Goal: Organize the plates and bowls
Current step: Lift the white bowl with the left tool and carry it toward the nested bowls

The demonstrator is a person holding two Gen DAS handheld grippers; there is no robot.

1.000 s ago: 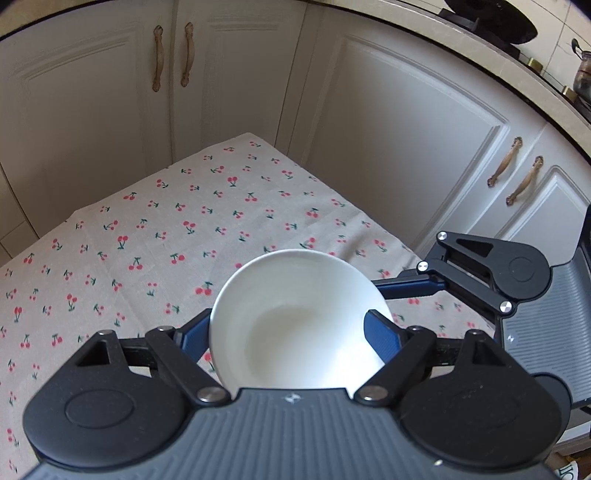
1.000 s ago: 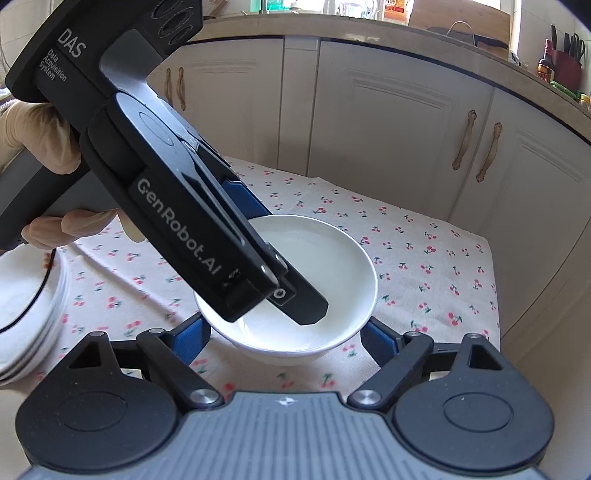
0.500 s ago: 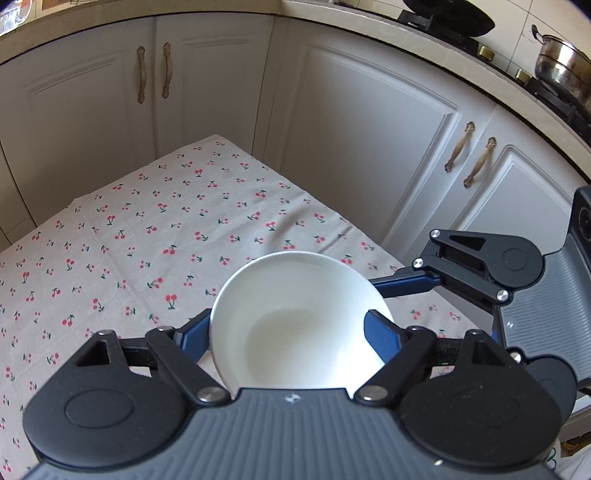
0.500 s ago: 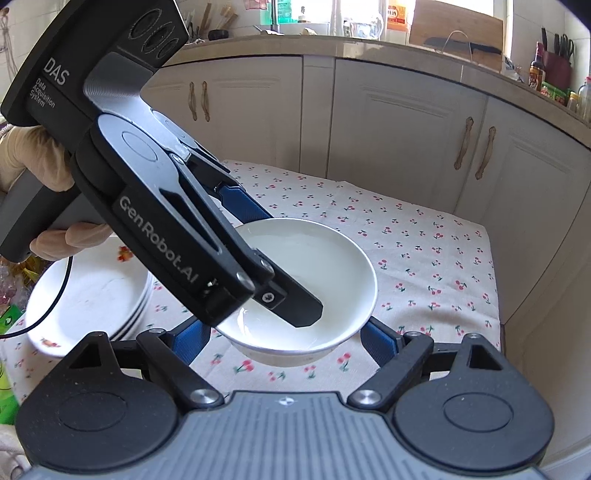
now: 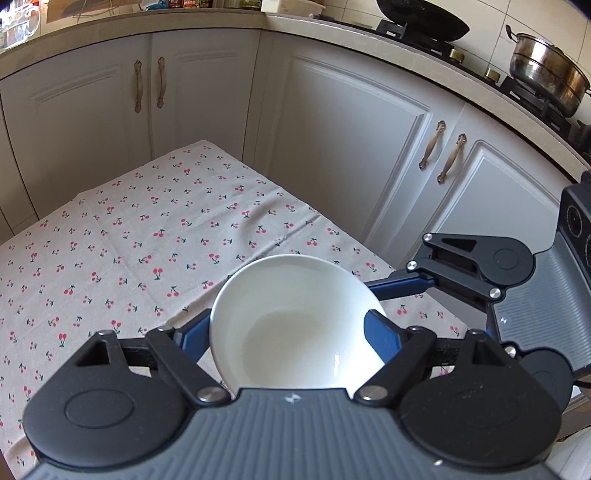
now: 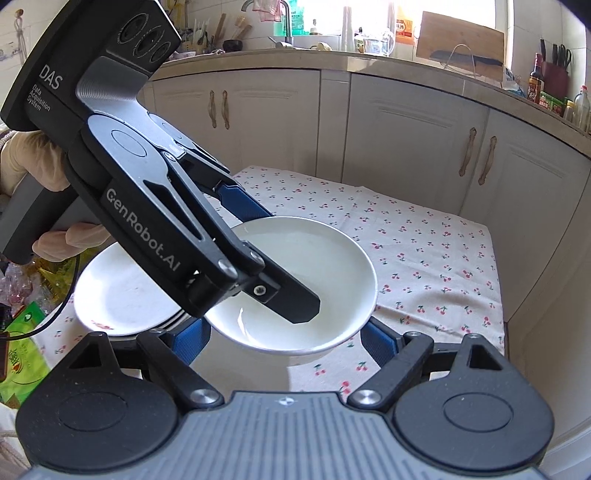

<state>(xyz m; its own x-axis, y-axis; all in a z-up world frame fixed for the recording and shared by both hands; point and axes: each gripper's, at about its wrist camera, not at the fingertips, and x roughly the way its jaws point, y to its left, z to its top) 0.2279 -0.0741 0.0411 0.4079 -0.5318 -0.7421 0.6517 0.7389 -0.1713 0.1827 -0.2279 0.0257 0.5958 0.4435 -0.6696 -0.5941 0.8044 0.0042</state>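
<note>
Change since a second ago: the white bowl (image 5: 295,325) has been carried up and away from the cherry-print tablecloth (image 5: 110,258); more countertop, a wok (image 5: 421,18) and a steel pot (image 5: 546,74) are now seen in the left wrist view.
Plates: a stack of white plates (image 6: 122,295), earlier at the left edge of the right wrist view, is now seen beside and behind the bowl.
Left gripper (image 5: 291,332): narrowed onto the bowl, with one finger (image 6: 291,299) inside it and the other beyond its far wall.
Right gripper (image 6: 284,338): set wider, blue pads at either side under the bowl; whether they press on it cannot be told.
Bowl: held upright and lifted clear of the cloth.
Hand (image 6: 40,184): gloved, wrapped around the left gripper's handle.
</note>
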